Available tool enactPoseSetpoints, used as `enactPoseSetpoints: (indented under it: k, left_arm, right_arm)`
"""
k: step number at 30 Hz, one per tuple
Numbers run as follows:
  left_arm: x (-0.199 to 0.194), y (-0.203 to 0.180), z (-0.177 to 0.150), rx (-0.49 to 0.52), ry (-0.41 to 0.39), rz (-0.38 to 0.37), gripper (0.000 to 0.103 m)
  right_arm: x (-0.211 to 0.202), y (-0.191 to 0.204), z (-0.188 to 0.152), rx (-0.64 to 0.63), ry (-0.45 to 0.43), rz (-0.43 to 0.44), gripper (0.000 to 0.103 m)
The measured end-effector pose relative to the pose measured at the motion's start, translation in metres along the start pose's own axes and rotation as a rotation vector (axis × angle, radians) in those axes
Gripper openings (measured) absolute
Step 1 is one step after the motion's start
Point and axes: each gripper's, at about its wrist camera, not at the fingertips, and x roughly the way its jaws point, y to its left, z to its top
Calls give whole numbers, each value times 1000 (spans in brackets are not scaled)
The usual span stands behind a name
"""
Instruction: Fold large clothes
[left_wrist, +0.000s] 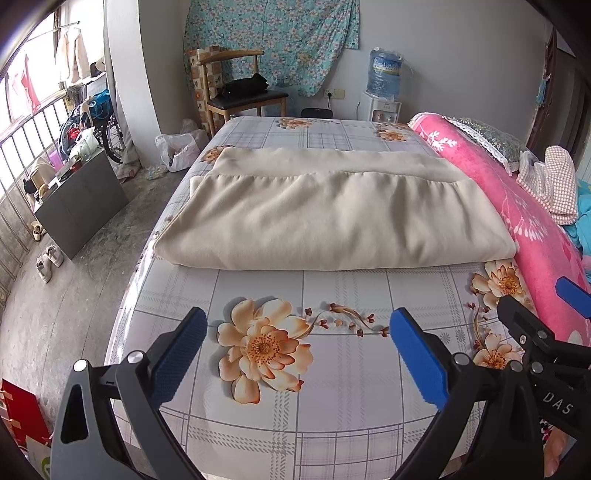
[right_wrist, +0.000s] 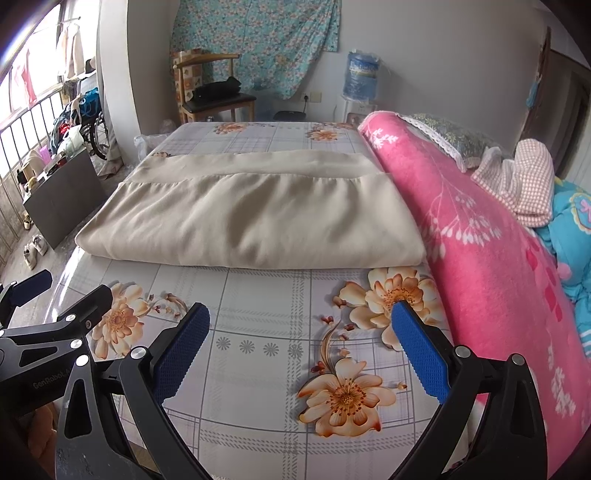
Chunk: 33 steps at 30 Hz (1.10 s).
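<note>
A large cream cloth (left_wrist: 325, 218) lies folded in a wide flat rectangle across the middle of the bed; it also shows in the right wrist view (right_wrist: 251, 218). A second layer of it sticks out along the far edge. My left gripper (left_wrist: 295, 325) is open and empty above the flowered sheet (left_wrist: 332, 369), short of the cloth's near fold. My right gripper (right_wrist: 299, 321) is open and empty too, beside the left one, also short of the cloth. The right gripper's fingers (left_wrist: 572, 295) show at the left view's right edge.
A rolled pink blanket (right_wrist: 472, 236) runs along the bed's right side, with a checked cloth (right_wrist: 517, 181) and blue bedding (right_wrist: 572, 240) behind it. A wooden chair (left_wrist: 240, 92) and water dispenser (left_wrist: 384, 85) stand beyond the bed. A dark cabinet (left_wrist: 81, 206) and shoes (left_wrist: 50, 260) are on the floor at left.
</note>
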Motion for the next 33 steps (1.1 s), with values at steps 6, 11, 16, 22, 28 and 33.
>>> enactPoseSetpoints:
  k: [6,11,16,22,28,33]
  left_arm:
    - [0,0,0,0,0,-2,98]
    - [-1,-1,0,3,0,-4,98]
    - [-2,-2,0,1,-3,-7,98]
    - [-2,-2,0,1,-3,-6,98]
    - [-3,-3,0,1,-4,-7,98]
    - [-3,-3,0,2,-3,-7,98]
  right_arm:
    - [1,1,0,1,0,-1,95]
    - [1,1,0,1,1,-1,95]
    - [0,0,0,-1,0,-1,95]
    - [0,1,0,0,0,-2,95]
    - [0,2,0,2,0,-3,95]
    - [1,2,0,2,1,-4,95]
